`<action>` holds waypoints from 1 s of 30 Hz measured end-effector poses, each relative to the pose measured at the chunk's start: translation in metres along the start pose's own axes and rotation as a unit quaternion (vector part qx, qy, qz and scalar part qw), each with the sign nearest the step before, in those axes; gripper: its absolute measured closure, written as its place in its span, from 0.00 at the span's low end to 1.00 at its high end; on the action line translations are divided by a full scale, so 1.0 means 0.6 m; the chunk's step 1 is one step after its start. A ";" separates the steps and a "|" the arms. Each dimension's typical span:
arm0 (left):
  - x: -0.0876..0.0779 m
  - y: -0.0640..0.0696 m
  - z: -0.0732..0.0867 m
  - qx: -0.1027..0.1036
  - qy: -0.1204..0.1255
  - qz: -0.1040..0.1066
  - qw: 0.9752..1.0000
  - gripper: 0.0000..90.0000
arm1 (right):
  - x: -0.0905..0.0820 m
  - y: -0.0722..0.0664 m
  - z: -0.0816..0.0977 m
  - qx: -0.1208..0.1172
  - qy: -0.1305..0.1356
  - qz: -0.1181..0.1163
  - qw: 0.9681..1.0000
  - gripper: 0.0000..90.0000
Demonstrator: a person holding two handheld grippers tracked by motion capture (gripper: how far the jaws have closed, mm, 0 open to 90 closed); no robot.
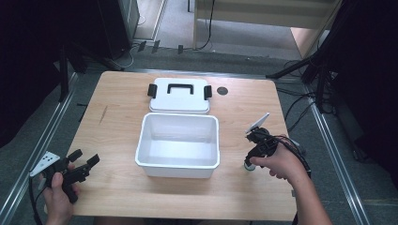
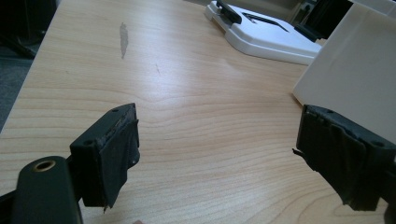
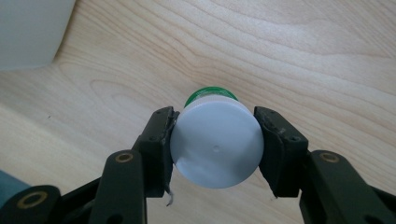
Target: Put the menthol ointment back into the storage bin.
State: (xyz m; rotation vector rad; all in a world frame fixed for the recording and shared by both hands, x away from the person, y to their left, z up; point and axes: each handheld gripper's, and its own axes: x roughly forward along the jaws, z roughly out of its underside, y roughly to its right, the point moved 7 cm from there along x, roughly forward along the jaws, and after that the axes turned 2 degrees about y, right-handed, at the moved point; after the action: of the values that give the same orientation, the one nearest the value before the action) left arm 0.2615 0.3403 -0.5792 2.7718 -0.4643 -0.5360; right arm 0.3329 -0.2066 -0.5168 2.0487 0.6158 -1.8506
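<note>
An open white plastic box (image 1: 178,140) sits in the middle of the wooden table (image 1: 117,126), and its white lid (image 1: 179,95) with a black handle and black clasps lies flat just behind it. To the right of the box my right gripper (image 1: 248,164) points down at the table, shut on a small bottle with a white cap (image 3: 216,144) and a green body (image 3: 210,91). At the front left corner my left gripper (image 1: 84,158) is held open with nothing between its jaws. The box's side wall (image 2: 355,70) and the lid (image 2: 266,32) lie ahead of it.
A small dark round mark (image 1: 222,90) sits on the table right of the lid. A grey streak (image 2: 123,38) marks the wood at the left. Metal rails and cables run along both sides of the table on the floor.
</note>
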 end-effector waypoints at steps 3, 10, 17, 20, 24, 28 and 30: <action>-0.001 -0.001 0.000 0.001 0.001 -0.001 1.000 0.16 | -0.015 0.002 0.005 0.002 0.006 -0.004 1.000 0.57; -0.001 0.000 0.000 0.002 0.002 -0.002 1.000 0.16 | -0.042 0.008 0.015 0.005 0.004 -0.009 1.000 0.57; -0.001 0.000 0.000 0.003 0.001 -0.003 1.000 0.16 | -0.073 0.006 0.012 -0.001 0.001 -0.011 1.000 0.57; 0.000 0.001 0.000 0.003 0.000 -0.005 1.000 0.16 | -0.084 0.002 0.008 0.001 0.006 -0.014 1.000 0.57; 0.000 0.001 0.001 0.005 -0.004 -0.003 1.000 0.16 | -0.090 0.001 0.003 -0.007 0.007 -0.014 1.000 0.57; 0.001 0.002 0.001 0.008 -0.004 -0.004 1.000 0.16 | -0.090 -0.001 -0.004 -0.005 0.000 -0.019 1.000 0.57; 0.002 0.003 0.001 0.011 -0.005 -0.004 1.000 0.16 | -0.089 -0.004 -0.010 -0.008 -0.002 -0.020 1.000 0.57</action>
State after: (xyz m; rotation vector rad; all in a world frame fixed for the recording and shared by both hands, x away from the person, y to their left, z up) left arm 0.2621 0.3380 -0.5795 2.7931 -0.4651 -0.5508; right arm 0.3330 -0.2074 -0.4632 2.0375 0.6722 -1.8651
